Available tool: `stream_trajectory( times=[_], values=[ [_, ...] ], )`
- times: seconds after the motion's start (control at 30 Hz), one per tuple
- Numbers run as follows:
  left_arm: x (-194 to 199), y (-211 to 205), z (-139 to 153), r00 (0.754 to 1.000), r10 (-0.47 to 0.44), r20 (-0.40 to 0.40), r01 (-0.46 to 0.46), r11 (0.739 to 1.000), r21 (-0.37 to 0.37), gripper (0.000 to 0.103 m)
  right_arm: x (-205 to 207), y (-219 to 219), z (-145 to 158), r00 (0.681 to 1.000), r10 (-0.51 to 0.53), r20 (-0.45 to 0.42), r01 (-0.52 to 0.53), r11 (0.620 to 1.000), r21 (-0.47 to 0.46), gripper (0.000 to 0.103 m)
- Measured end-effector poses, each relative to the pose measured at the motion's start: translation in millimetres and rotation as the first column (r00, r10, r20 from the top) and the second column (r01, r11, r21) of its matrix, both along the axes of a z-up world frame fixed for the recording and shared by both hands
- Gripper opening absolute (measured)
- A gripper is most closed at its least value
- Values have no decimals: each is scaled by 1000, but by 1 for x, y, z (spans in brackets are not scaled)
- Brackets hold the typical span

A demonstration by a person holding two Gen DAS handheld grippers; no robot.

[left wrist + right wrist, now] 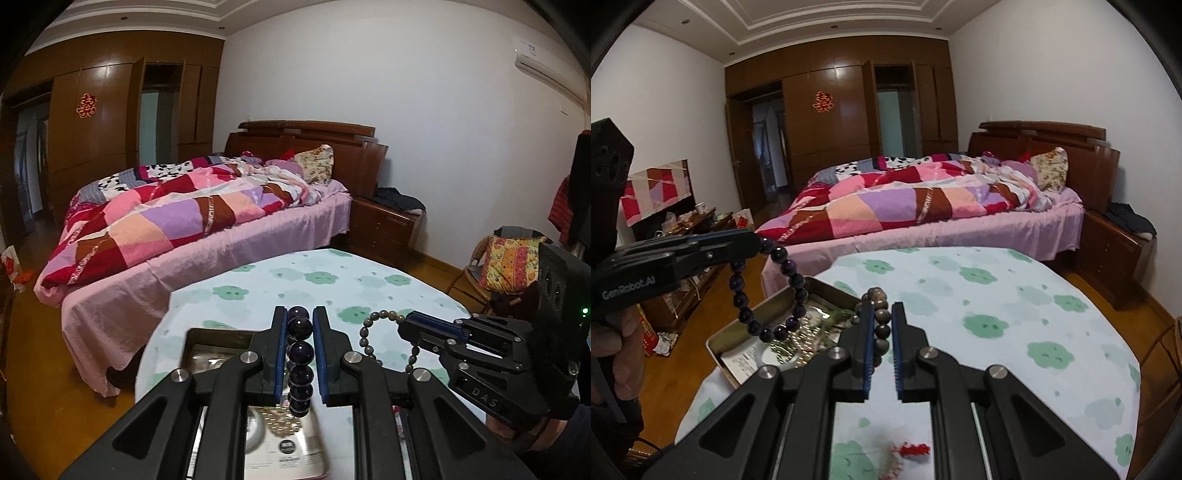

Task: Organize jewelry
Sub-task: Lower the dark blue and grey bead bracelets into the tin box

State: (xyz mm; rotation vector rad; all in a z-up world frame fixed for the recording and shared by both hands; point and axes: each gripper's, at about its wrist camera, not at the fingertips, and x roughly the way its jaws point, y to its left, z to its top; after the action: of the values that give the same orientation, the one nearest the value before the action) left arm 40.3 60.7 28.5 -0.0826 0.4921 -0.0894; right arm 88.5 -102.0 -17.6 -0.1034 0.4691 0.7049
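My left gripper (300, 314) is shut on a dark purple bead bracelet (300, 354), which hangs as a loop (775, 288) above a metal tin (783, 299). My right gripper (881, 306) is shut on a brown-grey bead bracelet (881, 325), whose loop (376, 332) dangles over the table. In the right wrist view the left gripper (753, 242) comes in from the left, held by a hand (613, 332). In the left wrist view the right gripper (404, 325) enters from the right. The tin (210, 347) holds pearl beads (280, 424), a green piece and papers.
The round table (997, 302) wears a white cloth with green cloud prints. A small red item (916, 450) lies on it near me. Behind stands a bed (184, 221) with a patchwork quilt, a wooden nightstand (384, 225), a wardrobe and a wicker chair (491, 266).
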Motion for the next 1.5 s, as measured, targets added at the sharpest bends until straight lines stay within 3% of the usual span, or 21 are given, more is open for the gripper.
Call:
stream_trajectory(
  times=[0.77, 1.5],
  values=[
    [-9, 44, -29, 990, 120, -74, -122, 992, -22, 13, -19, 68, -16, 984, 176, -33, -177, 983, -51, 11],
    [1, 45, -69, 976, 127, -179, -131, 991, -12, 13, -19, 90, -45, 968, 208, -140, -220, 972, -81, 11]
  ],
)
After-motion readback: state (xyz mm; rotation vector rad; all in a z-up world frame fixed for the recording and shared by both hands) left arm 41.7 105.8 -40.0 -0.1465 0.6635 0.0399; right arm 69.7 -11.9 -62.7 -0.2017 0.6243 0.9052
